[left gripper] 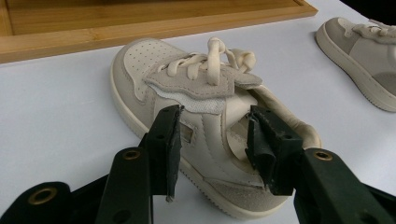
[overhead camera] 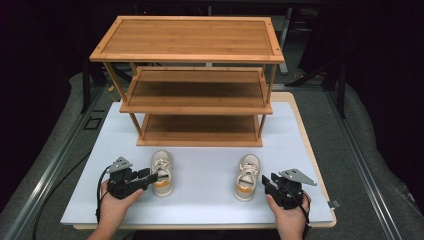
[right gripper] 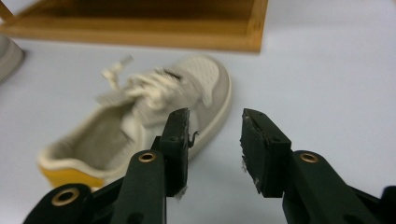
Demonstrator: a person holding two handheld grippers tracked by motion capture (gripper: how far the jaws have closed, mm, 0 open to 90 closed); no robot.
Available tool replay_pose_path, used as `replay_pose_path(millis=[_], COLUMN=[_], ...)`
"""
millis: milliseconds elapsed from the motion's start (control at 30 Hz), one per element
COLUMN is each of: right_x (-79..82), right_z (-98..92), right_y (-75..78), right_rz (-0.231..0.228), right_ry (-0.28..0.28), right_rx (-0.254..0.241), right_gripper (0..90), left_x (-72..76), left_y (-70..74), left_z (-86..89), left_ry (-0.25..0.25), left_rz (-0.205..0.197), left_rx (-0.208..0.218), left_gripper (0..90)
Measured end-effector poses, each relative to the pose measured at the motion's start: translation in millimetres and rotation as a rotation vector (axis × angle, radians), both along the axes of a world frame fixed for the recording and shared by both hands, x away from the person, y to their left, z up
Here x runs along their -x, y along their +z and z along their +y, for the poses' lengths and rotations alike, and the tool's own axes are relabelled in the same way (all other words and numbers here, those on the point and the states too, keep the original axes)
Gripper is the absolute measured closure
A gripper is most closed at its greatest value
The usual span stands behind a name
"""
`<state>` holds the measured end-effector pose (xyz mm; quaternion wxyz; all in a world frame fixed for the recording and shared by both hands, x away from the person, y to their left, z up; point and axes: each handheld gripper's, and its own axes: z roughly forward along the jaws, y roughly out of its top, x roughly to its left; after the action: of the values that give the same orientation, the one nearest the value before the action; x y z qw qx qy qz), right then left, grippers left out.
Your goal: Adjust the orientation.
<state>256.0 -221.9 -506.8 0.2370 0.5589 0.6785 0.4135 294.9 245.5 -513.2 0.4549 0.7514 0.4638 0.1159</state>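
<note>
Two small beige sneakers lie on the white table top, toes toward the shelf. My left gripper (overhead camera: 150,176) is at the left sneaker (overhead camera: 162,175). In the left gripper view that sneaker (left gripper: 187,88) has its near side wall between my jaws (left gripper: 215,135): one pad stands outside the wall, the other over the shoe's opening, with a wide gap, so the gripper is open. My right gripper (overhead camera: 265,181) stands open just right of the right sneaker (overhead camera: 246,177). In the right gripper view this sneaker (right gripper: 154,107), with its orange heel, lies left of my open gripper (right gripper: 215,140), and nothing is between the pads.
A three-tier bamboo shelf (overhead camera: 192,80) stands at the back of the white table top (overhead camera: 200,205), with bare boards. Its bottom board (left gripper: 140,23) lies just beyond the sneakers. The table's wooden edge (overhead camera: 320,170) runs close to my right hand.
</note>
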Motion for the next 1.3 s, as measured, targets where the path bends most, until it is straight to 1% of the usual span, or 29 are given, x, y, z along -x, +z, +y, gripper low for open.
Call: replay_pose_path(millis=[33,67,100,133,167,200,233,267,300,367,433,500,533,567,633,667,800,933,1033,1133,1167,1267,1300], right_x=[3.8,5.6,7.0,7.1,6.2,5.2,4.3,4.3,0.9,-1.1,-3.3,-5.6,-5.6,-8.2,-9.4,-9.7,-11.6,-13.9,-15.2,-16.3,-17.0,-18.3,-18.4], right_z=[4.0,7.3,11.2,14.2,16.7,19.3,22.4,22.4,25.5,27.7,29.3,29.0,29.0,28.2,28.2,29.1,30.7,29.7,29.7,30.2,29.7,27.8,27.7], right_y=[5.8,8.0,9.5,9.5,8.5,6.7,4.9,4.9,0.2,-2.3,-4.9,-7.7,-7.7,-10.9,-12.5,-12.8,-14.4,-16.4,-16.9,-17.2,-17.3,-17.9,-18.1], right_rz=[-0.052,-0.068,-0.074,-0.075,-0.068,-0.058,-0.044,-0.044,-0.018,-0.003,0.002,0.017,0.017,0.037,0.043,0.043,0.042,0.051,0.054,0.054,0.054,0.054,0.053], right_ry=[0.016,0.012,-0.003,0.010,0.035,0.047,0.035,0.035,0.062,0.064,0.059,0.055,0.055,0.056,0.055,0.050,0.042,0.032,0.036,0.036,0.032,0.042,0.043], right_rx=[-0.006,-0.005,0.006,0.004,-0.005,-0.001,0.014,0.014,-0.002,-0.004,0.001,-0.014,-0.014,-0.037,-0.029,-0.020,-0.009,-0.030,-0.028,-0.028,-0.034,-0.059,-0.063], right_gripper=[61.9,61.4,60.7,59.9,59.3,58.8,58.5,58.5,57.4,56.3,55.8,55.6,55.6,55.4,55.4,55.1,54.3,53.2,53.0,53.6,55.0,57.0,57.3], left_x=[-0.2,-0.4,-0.7,-0.9,-1.2,-1.5,-1.8,-1.8,-2.2,-2.5,-3.0,-3.5,-3.5,-4.2,-4.9,-5.4,-7.0,-11.3,-12.5,-13.8,-14.9,-15.3,-15.5], left_y=[-0.1,-0.4,-0.9,-1.2,-1.4,-1.8,-2.2,-2.2,-3.0,-3.4,-4.0,-4.4,-4.4,-4.5,-4.8,-5.0,-6.4,-8.8,-8.8,-9.0,-9.0,-8.8,-8.4], left_z=[-0.6,-1.2,-1.9,-2.2,-2.5,-2.5,-2.6,-2.6,-2.8,-3.2,-3.9,-5.3,-5.3,-6.1,-7.2,-7.2,-7.4,-9.4,-10.4,-9.6,-8.8,-8.5,-9.2], left_ry=[0.002,0.005,0.009,0.010,0.013,0.015,0.017,0.017,0.024,0.028,0.031,0.037,0.037,0.038,0.042,0.043,0.050,0.053,0.058,0.058,0.060,0.057,0.051], left_rz=[0.003,0.004,0.003,0.006,0.008,0.010,0.012,0.012,0.012,0.012,0.012,0.014,0.014,0.012,0.015,0.015,0.022,0.031,0.032,0.036,0.043,0.044,0.041], left_rx=[-0.004,-0.004,0.000,-0.001,-0.004,-0.003,-0.002,-0.002,0.000,-0.006,-0.010,-0.012,-0.012,-0.022,-0.028,-0.030,-0.035,-0.042,-0.042,-0.038,-0.028,-0.027,-0.034], left_gripper=[54.4,54.4,54.3,54.2,53.6,53.1,52.8,52.4,51.8,51.0,50.7,50.7,50.6,50.5,50.5,50.4,50.1,49.5,50.0,52.6,53.4,54.7,55.3])
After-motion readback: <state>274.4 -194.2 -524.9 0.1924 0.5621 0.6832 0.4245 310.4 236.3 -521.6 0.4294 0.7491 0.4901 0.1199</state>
